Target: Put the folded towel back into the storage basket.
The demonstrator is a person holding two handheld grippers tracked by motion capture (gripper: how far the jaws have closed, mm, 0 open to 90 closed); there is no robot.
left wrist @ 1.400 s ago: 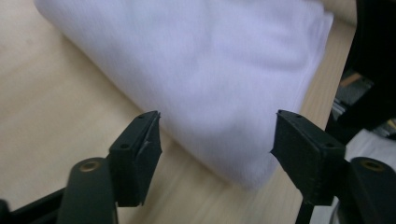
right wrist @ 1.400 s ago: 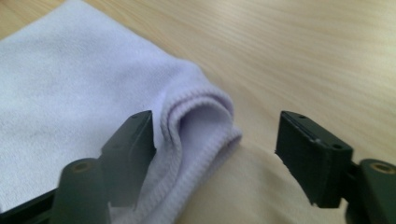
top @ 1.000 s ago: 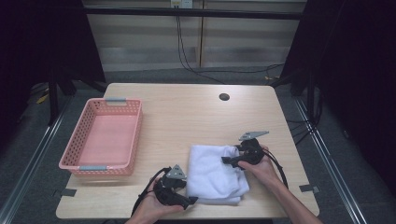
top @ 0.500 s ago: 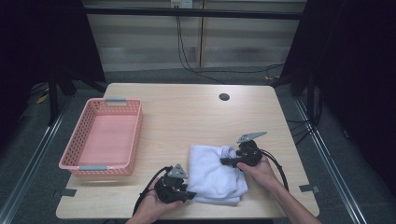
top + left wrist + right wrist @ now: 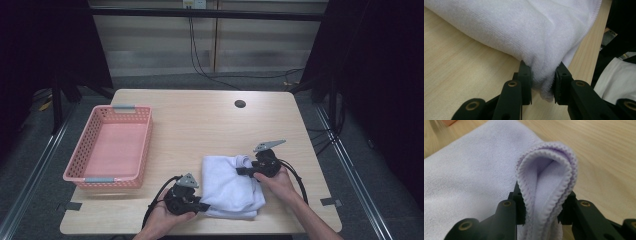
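Note:
A folded white towel (image 5: 227, 184) lies on the wooden table (image 5: 200, 125) near its front edge. My left gripper (image 5: 202, 206) sits at the towel's near left corner. In the left gripper view its jaws have just been closing and now pinch a thick fold of the towel (image 5: 541, 45). My right gripper (image 5: 242, 171) is at the towel's far right corner. Its jaws have also been closing, and in the right gripper view they squeeze a looped hem of the towel (image 5: 546, 180) that bulges up between them.
A pink plastic basket (image 5: 80, 165) stands empty at the table's left side. A dark round hole (image 5: 240, 104) marks the tabletop toward the back. Cables (image 5: 295, 175) trail from both grippers toward the front edge.
Both grippers have closed onto the towel at its corners. The towel's edges have bunched slightly where they are pinched. Neither hand has shifted.

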